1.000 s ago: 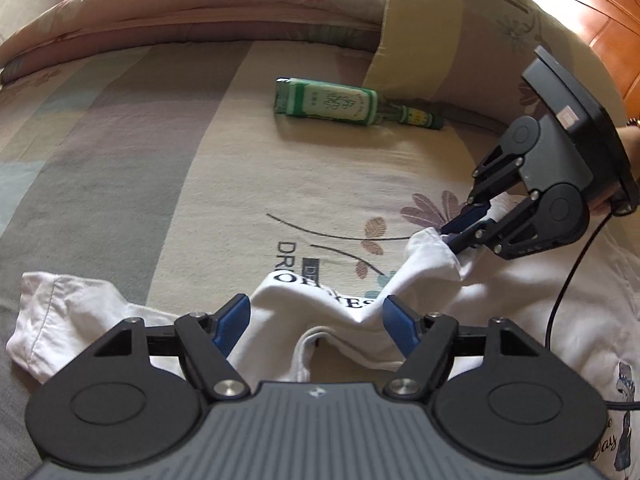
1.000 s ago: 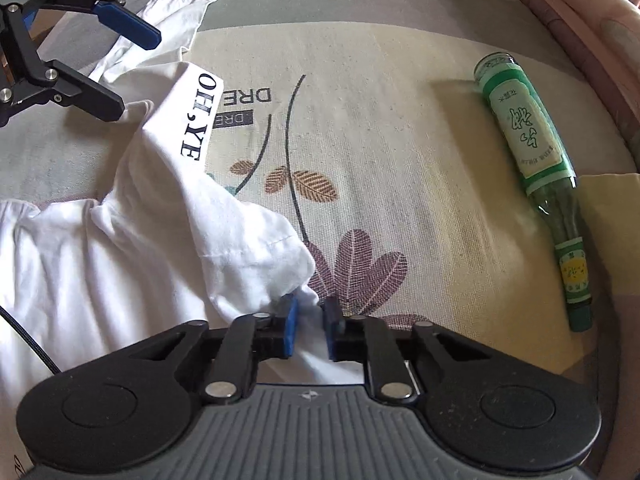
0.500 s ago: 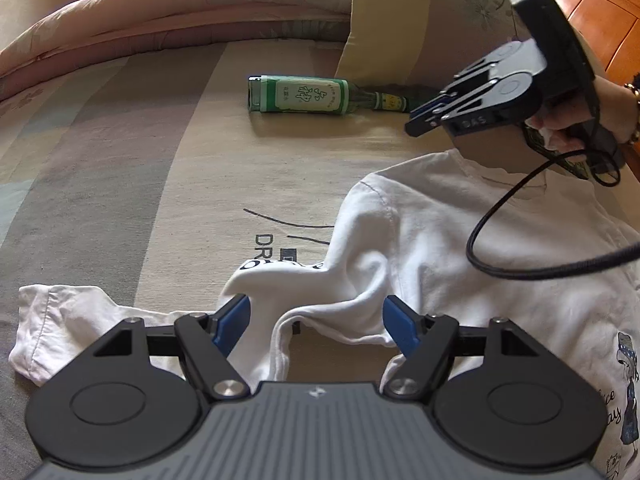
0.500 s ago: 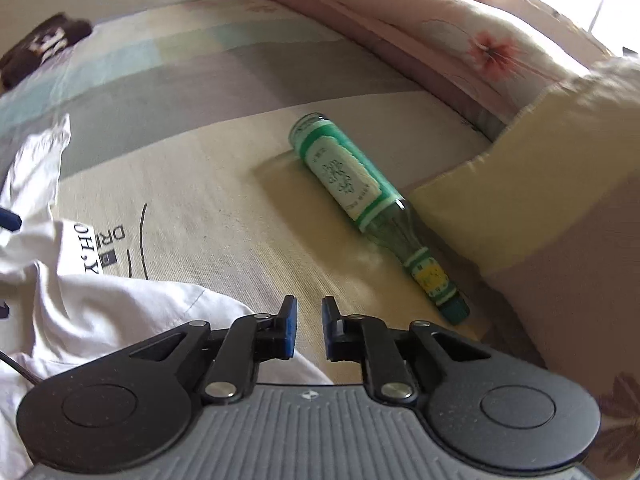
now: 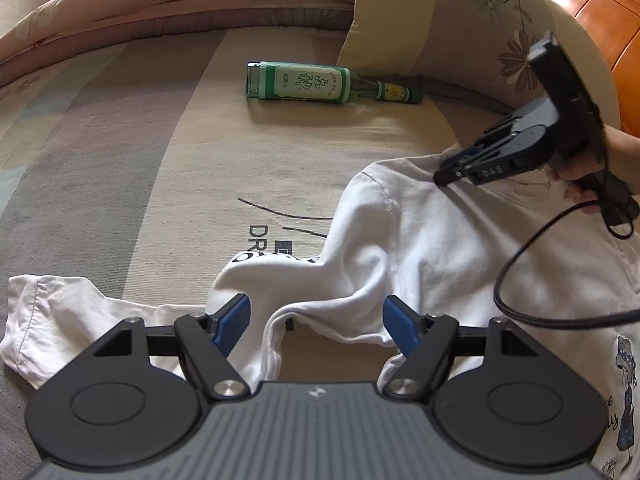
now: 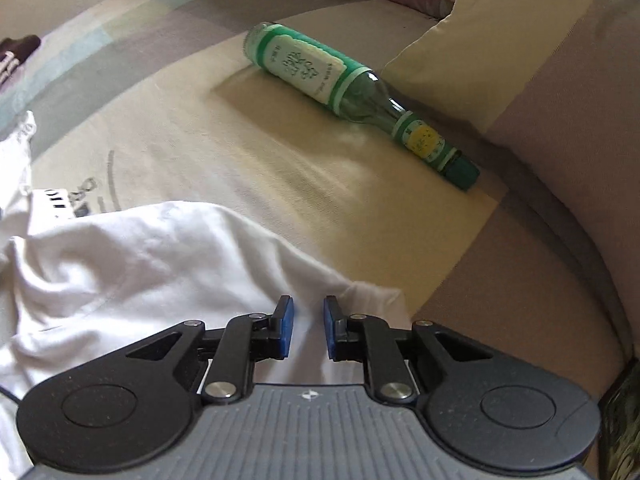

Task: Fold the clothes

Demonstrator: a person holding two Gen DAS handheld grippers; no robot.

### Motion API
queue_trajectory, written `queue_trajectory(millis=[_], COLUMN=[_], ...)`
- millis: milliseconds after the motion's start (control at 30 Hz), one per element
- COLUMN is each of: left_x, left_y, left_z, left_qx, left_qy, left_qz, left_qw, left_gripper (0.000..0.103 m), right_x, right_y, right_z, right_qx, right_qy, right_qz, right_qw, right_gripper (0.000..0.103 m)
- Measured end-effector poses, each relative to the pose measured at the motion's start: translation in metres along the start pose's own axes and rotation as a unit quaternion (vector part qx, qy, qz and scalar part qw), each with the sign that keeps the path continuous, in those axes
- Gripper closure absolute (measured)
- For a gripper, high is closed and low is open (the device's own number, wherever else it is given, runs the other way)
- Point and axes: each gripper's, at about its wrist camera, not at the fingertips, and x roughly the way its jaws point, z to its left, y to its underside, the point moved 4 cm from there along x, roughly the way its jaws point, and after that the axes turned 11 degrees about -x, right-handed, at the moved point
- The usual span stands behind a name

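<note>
Shirt [image 5: 460, 248] edge cut off by frame | left claw [image 5: 316, 322] spread over fabric | right claw [image 6: 307, 330] pinching shirt hem

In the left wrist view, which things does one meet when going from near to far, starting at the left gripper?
left gripper → white T-shirt → green glass bottle → pale pillow
</note>
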Motion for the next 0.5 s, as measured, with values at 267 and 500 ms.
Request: queue_trajectory(millis=[267,500], left_x=[0.000,0.016], left_y=[-0.008,-0.019], left_z=[-0.013,-0.045], left_qx=[0.024,0.057], left_qy=[0.003,0.026], left_qz=[0.007,0.016], left_qw=[0.9997,0.9979], left_gripper=[0.030,0.030], right_x=[-0.066,-0.121], right_y=[0.043,0.175], right_z=[-0.024,-0.037], right_qx=[0.096,0.228], right_qy=[0.042,0.115], right_qz=[-0.039,0.021], right_qw=[0.994,0.967], right_gripper=[0.056,0.021])
